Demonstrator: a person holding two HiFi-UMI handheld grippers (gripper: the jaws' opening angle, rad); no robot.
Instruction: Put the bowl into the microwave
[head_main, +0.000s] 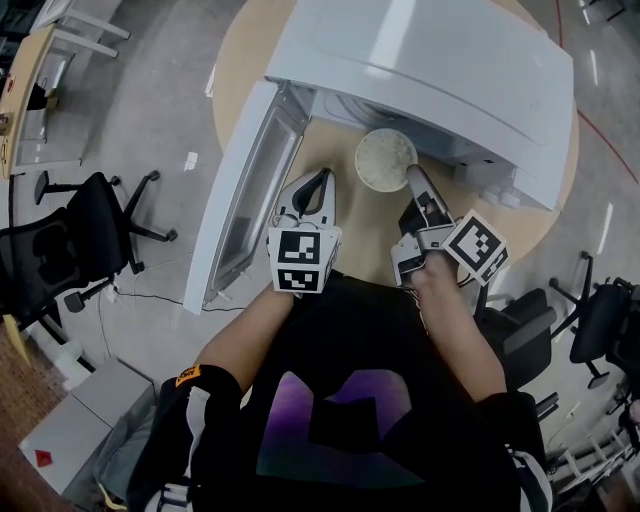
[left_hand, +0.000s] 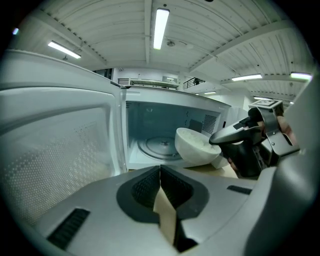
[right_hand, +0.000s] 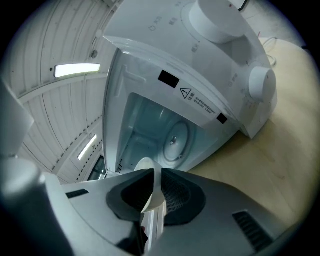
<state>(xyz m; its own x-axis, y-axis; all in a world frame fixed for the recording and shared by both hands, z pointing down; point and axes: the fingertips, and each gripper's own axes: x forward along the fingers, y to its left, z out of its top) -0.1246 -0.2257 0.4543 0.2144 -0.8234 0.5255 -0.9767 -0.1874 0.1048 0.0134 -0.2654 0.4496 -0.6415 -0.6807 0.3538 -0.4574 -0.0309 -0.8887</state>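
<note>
Head view: the microwave (head_main: 430, 70) sits on the round tabletop (head_main: 370, 235) with its door (head_main: 245, 190) swung wide to my left. My right gripper (head_main: 412, 178) has the bowl (head_main: 385, 158) by the rim on my side. The bowl hangs just in front of the cavity mouth, above the tabletop and not yet inside. My left gripper (head_main: 318, 185) sits just beside it, between bowl and door, touching neither.

Left gripper view: its jaws are pressed together with nothing held. The tan sliver below the pads is, I think, only tabletop showing through. The bowl is ahead and to the right, a little tilted, with its open side turned toward the right gripper. The turntable (left_hand: 159, 147) lies behind it and to the left.

Right gripper view: the jaws are clamped on the bowl's thin white wall, one pad inside and one outside. The turntable lies straight ahead along the jaws, past the bowl. I judge the coming move to be a plain push forward with the right gripper, levelling the bowl before it goes down on the glass. The left gripper has no part in it unless the door swings.
</note>
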